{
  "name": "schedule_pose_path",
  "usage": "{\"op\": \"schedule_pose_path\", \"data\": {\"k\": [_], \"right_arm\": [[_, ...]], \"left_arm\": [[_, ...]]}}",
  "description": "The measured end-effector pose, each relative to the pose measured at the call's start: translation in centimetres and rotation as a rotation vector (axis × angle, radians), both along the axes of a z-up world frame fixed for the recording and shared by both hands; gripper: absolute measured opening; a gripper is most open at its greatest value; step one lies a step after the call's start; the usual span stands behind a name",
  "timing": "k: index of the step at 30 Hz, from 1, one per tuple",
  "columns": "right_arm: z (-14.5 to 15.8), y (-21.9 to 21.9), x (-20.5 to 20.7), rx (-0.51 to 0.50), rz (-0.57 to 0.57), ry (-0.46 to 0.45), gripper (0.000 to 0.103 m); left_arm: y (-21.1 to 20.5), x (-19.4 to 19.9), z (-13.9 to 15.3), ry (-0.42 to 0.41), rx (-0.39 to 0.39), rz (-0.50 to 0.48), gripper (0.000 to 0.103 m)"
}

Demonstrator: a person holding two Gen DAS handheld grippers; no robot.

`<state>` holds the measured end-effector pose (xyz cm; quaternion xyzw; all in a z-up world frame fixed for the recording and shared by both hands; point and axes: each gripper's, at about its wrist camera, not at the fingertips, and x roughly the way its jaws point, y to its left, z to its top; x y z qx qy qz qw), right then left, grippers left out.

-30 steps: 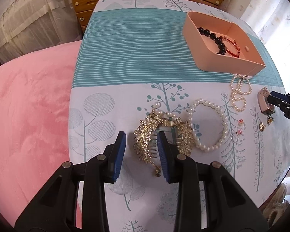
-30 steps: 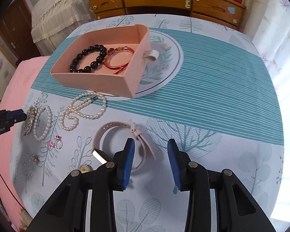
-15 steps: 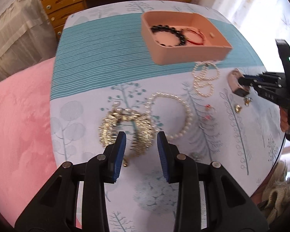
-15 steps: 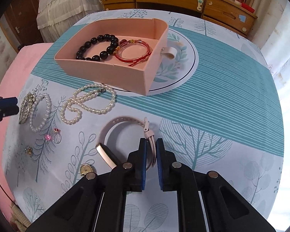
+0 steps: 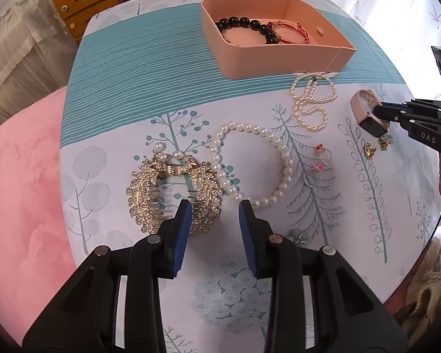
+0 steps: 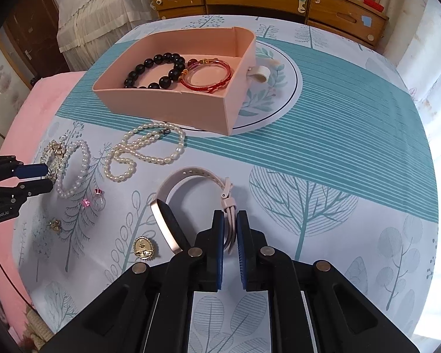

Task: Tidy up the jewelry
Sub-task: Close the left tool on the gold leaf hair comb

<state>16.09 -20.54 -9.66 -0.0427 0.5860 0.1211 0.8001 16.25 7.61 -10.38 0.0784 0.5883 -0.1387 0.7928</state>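
We note the left tongs [image 5: 214, 206] spread wide over the worktop [image 5: 250, 279], gripping nothing, their tips by the gold hair comb [image 5: 150, 188] and the round pearl bracelet [image 5: 250, 164]. Further right lie the pearl necklace [image 6: 144, 153] and, behind it, the pink tray [image 6: 173, 108] holding a black bead bracelet [image 6: 155, 70]. Our right tongs [image 6: 230, 220] are pinched tight on the pink watch's [image 6: 191, 176] strap.

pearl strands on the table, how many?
2. A round pearl bracelet lies beside the gold hair comb, near the open left gripper. A longer, looped pearl necklace lies just in front of the pink tray. None shows inside the tray.
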Motion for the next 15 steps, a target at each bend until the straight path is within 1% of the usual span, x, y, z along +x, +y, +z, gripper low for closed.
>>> {"op": "schedule_pose_path", "data": {"k": [3, 6, 7, 15], "right_arm": [[0.0, -0.1, -0.1, 0.004, 0.0, 0.0, 0.009], [0.1, -0.1, -0.3, 0.011, 0.005, 0.0, 0.009], [0.1, -0.1, -0.4, 0.013, 0.007, -0.001, 0.009], [-0.1, 0.2, -0.5, 0.016, 0.003, 0.004, 0.009]], "left_arm": [[0.3, 0.0, -0.1, 0.003, 0.016, -0.001, 0.03], [0.5, 0.1, -0.7, 0.019, 0.059, 0.006, 0.03], [0.6, 0.2, -0.8, 0.025, 0.062, 0.006, 0.03], [0.9, 1.3, -1.1, 0.031, 0.03, 0.004, 0.03]]}}
